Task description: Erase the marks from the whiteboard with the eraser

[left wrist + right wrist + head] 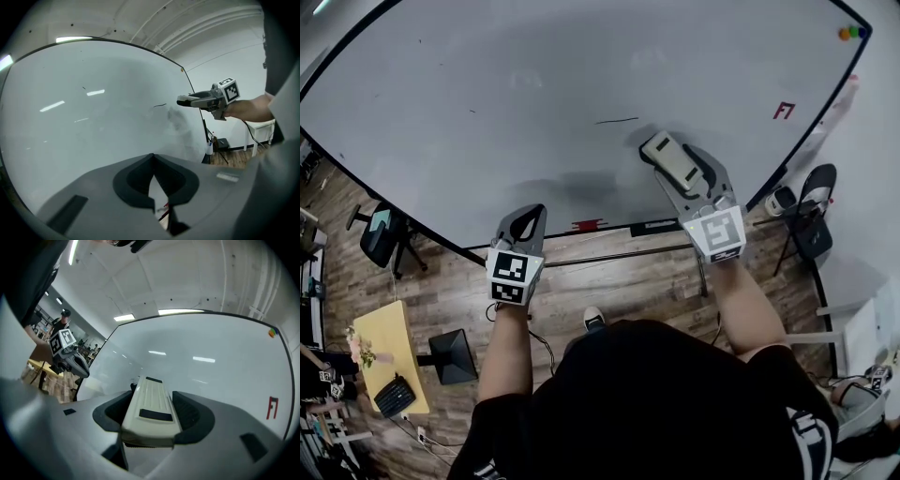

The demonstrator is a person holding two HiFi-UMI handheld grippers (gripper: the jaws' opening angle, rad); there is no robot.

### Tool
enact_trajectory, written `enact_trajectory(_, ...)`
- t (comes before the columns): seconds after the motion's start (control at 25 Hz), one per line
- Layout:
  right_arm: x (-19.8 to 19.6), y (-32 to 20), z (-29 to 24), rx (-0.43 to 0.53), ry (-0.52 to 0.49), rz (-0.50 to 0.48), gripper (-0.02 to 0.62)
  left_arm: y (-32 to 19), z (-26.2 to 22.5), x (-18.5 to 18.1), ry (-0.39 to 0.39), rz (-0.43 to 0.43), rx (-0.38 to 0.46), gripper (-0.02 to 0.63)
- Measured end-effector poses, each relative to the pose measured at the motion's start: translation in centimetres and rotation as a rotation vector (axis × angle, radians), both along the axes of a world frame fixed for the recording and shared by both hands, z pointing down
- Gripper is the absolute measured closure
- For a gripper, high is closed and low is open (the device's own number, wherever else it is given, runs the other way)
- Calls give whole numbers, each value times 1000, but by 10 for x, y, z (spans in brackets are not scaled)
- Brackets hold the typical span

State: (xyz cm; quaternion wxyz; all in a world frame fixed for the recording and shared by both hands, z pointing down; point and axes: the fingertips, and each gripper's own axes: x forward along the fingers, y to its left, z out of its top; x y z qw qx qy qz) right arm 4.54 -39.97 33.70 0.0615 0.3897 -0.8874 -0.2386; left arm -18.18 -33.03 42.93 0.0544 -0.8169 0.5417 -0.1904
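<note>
The right gripper (pixel 677 169) pinched the cream eraser (pixel 666 153) against the whiteboard (pixel 469 103), just right of and nearer than the short black mark (pixel 617 120) it likely meant to wipe, while the left gripper (pixel 522 228) hung idle at the near edge, jaws pressed together on nothing

The head view looks steeply down onto the whiteboard (pixel 534 94). Both gripper views sit close behind their jaws, facing that board; the left sees the right gripper (pixel 181 101), the right sees the left gripper (pixel 83 370).

Grey left gripper (pixel 525 214), right gripper (pixel 667 155), black-and-white marker cubes (pixel 510 276), black shirt (pixel 656 403)
</note>
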Motion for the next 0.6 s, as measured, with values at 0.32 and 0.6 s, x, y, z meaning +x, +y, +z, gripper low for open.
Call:
enact_trajectory(0.32, -15, -24, -1, 81, 82, 23, 334, -4, 3, -9, 5, -1, -6, 595)
enact_trajectory(0.6, -15, -26, 2, 94, 85, 31, 334, -1, 4, -4, 8, 1, -1, 595)
